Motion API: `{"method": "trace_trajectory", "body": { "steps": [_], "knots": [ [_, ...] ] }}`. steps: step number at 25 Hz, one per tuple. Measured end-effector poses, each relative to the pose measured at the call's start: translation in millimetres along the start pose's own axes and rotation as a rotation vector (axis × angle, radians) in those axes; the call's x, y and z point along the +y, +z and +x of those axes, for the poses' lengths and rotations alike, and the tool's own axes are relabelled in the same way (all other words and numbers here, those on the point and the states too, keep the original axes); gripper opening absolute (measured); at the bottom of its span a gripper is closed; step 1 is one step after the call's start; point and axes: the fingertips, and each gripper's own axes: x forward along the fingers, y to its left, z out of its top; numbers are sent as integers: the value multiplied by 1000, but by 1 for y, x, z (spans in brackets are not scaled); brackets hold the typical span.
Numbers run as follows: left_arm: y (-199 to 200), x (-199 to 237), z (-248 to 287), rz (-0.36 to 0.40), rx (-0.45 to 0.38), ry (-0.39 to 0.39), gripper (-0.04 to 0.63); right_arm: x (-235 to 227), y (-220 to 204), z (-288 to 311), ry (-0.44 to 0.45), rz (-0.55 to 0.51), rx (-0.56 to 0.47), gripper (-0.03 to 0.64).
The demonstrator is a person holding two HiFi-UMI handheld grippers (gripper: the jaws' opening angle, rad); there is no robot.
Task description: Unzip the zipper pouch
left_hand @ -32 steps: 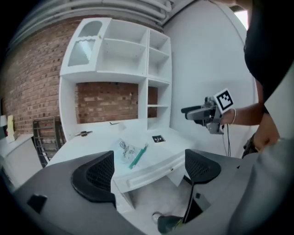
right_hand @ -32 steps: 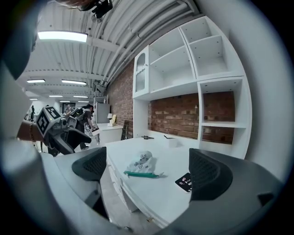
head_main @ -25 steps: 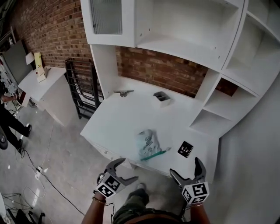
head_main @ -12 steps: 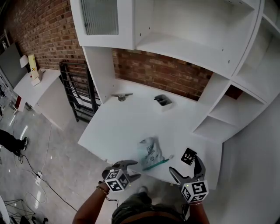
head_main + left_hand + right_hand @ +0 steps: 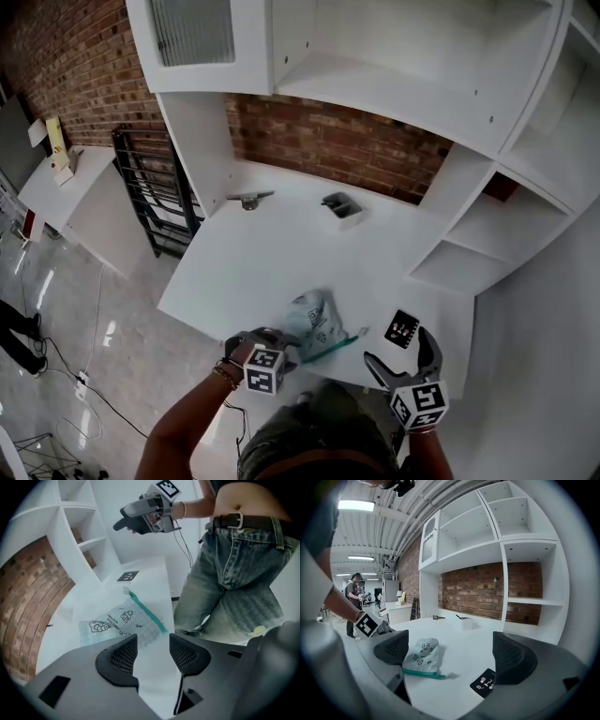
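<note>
The zipper pouch (image 5: 317,323) lies loose at the near edge of the desk (image 5: 281,244), so the left gripper (image 5: 153,644), whose jaws have just been closing but hold nothing, could nudge it off while the right gripper (image 5: 450,646) waits spread wide and empty.

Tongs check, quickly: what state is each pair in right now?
Left tongs: partly open, have just been closing, nothing between them; the pouch lies just ahead.
Right tongs: wide open, empty.
</note>
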Motion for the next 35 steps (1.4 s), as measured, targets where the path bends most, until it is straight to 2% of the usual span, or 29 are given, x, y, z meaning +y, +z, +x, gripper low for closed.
{"method": "trace_trajectory", "body": {
  "steps": [3,9,13,19,21,24,27,31,35],
  "knots": [
    [0,-3,12,60,25,-47,201,-3,2,1,-2,-2,2,555],
    [5,-5,26,89,34,-107,186,-9,7,5,-10,-8,-7,555],
    [4,-5,29,30,34,-171,181,-16,5,10,-17,4,-7,555],
    [1,-8,29,-81,3,-226,124,-9,2,21,13,5,0,555],
    [2,-8,28,-91,-6,-222,113,-4,1,24,27,3,4,555],
    [4,-11,29,-74,-13,-192,52,2,1,28,48,2,2,554],
    [5,-12,27,-99,-20,-157,40,11,2,31,71,-1,-1,551],
    [16,-7,17,-198,-92,-119,35,22,5,31,84,-2,-14,548],
    [25,6,3,-360,-209,-52,32,32,0,29,116,-1,-4,532]
  ]
}}
